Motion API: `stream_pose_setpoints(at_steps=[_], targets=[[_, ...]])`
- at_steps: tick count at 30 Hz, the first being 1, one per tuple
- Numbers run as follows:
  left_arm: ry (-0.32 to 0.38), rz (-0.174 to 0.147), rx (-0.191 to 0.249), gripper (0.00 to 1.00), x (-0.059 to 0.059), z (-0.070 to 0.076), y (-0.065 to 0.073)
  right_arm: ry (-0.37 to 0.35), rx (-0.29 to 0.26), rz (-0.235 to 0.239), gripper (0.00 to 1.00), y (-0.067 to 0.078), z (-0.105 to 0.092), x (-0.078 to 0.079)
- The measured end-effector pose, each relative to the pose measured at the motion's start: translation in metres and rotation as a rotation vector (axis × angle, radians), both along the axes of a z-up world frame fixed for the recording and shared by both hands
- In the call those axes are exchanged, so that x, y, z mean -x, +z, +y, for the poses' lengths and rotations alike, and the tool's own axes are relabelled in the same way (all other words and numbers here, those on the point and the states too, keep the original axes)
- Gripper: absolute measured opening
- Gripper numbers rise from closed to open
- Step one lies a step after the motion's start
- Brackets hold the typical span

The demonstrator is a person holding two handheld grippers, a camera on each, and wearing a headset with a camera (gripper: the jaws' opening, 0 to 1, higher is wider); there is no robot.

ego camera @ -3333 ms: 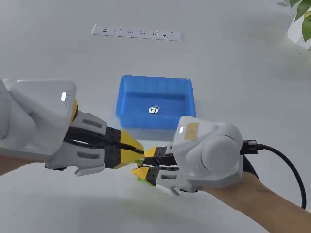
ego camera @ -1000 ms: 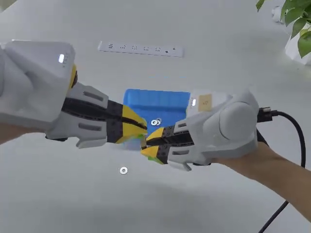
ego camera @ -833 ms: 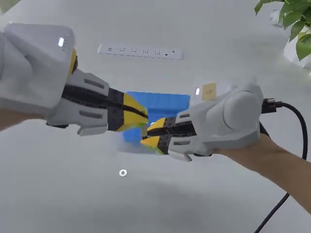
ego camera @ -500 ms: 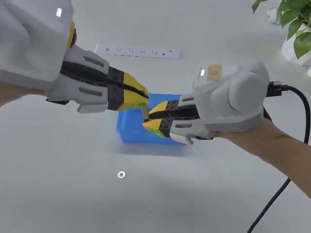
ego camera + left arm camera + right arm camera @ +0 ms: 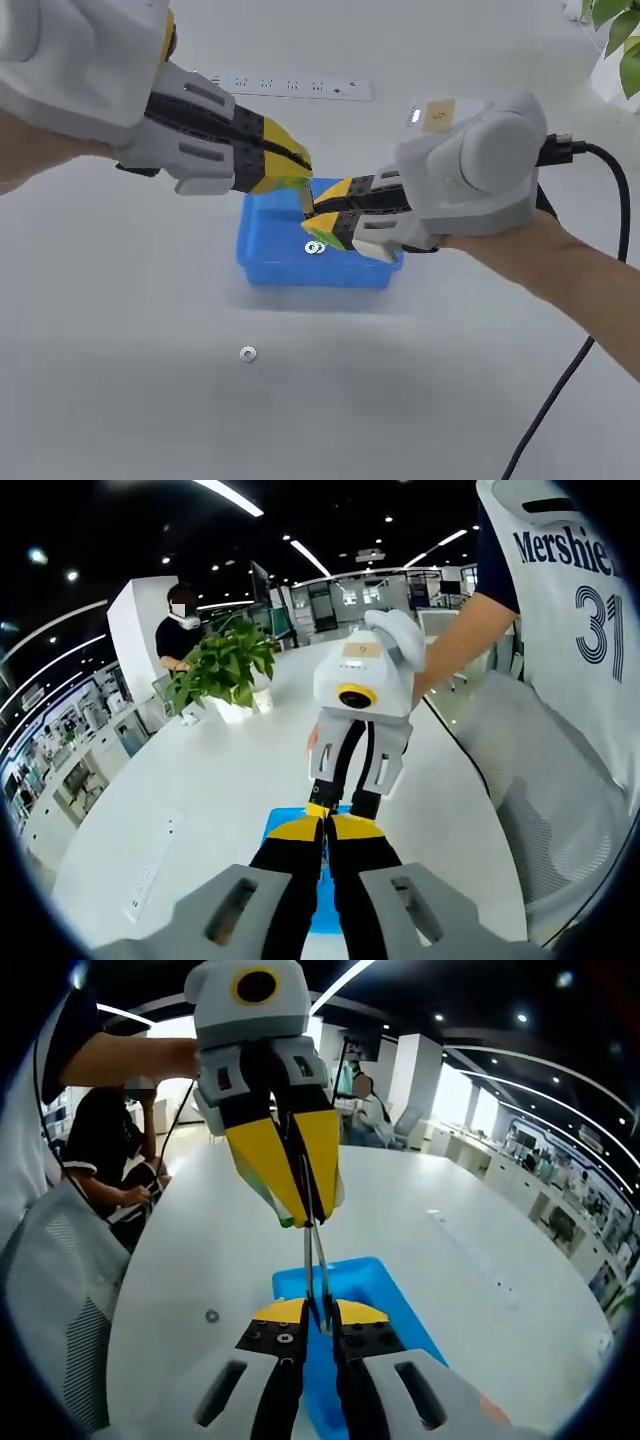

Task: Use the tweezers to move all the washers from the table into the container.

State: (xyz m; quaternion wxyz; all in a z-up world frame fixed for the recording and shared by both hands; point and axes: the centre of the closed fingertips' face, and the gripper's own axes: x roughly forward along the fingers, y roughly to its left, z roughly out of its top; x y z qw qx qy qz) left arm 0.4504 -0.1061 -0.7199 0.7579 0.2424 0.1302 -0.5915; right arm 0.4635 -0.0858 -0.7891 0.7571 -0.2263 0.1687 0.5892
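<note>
Risk: tweezers (image 5: 315,1260) twisting loose, since my left tongs (image 5: 298,166) and right tongs (image 5: 320,216) both clamp them over the container (image 5: 300,272). One washer (image 5: 248,353) sits on the table (image 5: 120,300) near it; a mis-aimed descent could flick it away.

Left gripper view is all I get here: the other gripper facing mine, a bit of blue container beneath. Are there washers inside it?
Observer: Yes. The head view shows a small cluster of washers lying on the floor of the blue container.
Operator: Any on the table outside it?
Observer: One loose washer lies on the table, apart from the container on its near side.
</note>
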Motion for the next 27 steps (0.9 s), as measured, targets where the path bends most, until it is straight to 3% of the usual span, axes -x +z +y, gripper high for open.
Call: stream_pose_setpoints(at_steps=[13,19,27], targets=[[0.013,0.051,-0.01,0.05,-0.02,-0.002,-0.031,-0.006,0.053,0.03,0.09,-0.029,-0.002,-0.016],[0.013,0.067,-0.011,0.05,-0.022,-0.003,-0.038,-0.012,0.063,0.04,0.09,-0.037,-0.004,-0.018],[0.0,0.061,-0.023,0.05,-0.022,-0.003,-0.041,-0.031,0.055,0.05,0.1,-0.04,-0.002,-0.02]])
